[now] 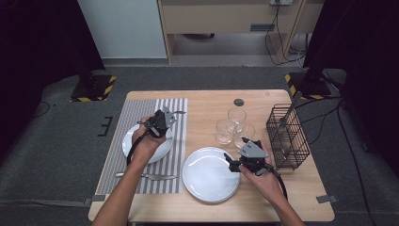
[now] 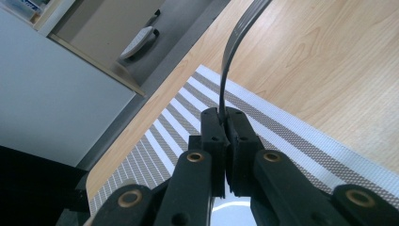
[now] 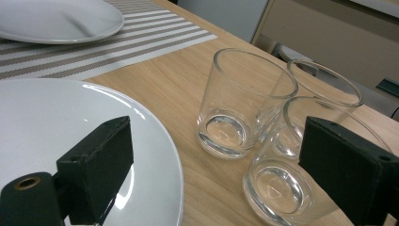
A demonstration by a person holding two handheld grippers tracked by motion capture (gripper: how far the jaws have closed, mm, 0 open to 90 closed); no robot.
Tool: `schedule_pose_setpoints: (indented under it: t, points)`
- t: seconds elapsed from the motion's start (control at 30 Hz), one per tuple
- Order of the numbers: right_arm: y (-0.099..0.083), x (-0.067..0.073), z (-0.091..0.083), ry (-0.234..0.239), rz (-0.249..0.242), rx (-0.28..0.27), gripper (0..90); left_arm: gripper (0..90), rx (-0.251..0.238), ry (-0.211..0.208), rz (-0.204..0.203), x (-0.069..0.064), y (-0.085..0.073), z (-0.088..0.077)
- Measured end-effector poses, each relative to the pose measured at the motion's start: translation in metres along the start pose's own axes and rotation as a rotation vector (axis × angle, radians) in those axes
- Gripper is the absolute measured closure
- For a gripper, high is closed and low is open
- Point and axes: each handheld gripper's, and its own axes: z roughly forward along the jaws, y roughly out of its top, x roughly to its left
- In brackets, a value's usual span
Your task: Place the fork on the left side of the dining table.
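Note:
My left gripper is shut on the thin grey handle of a metal utensil, held above the far edge of the white plate on the striped placemat. The utensil's head is out of sight. My right gripper stands open with nothing in it. One of its jaws is over the rim of the second white plate and the other is in front of the nearest of three clear glasses.
A metal utensil lies on the placemat near the front edge. A black wire basket holding cutlery stands at the right side. A small dark disc sits on the table behind the glasses.

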Motion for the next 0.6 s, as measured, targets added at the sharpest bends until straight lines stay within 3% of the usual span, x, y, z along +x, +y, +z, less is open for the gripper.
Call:
schedule_pose_setpoints:
  t: [0.17, 0.6]
  points:
    - [0.001, -0.003, -0.001, -0.004, 0.023, -0.012, 10.8, 87.2, 0.018, 0.002, 0.009, 0.008, -0.003, 0.006]
    - [0.000, -0.005, -0.002, -0.004, 0.029, -0.010, 10.8, 87.2, 0.041, -0.016, 0.035, 0.023, -0.004, 0.021]
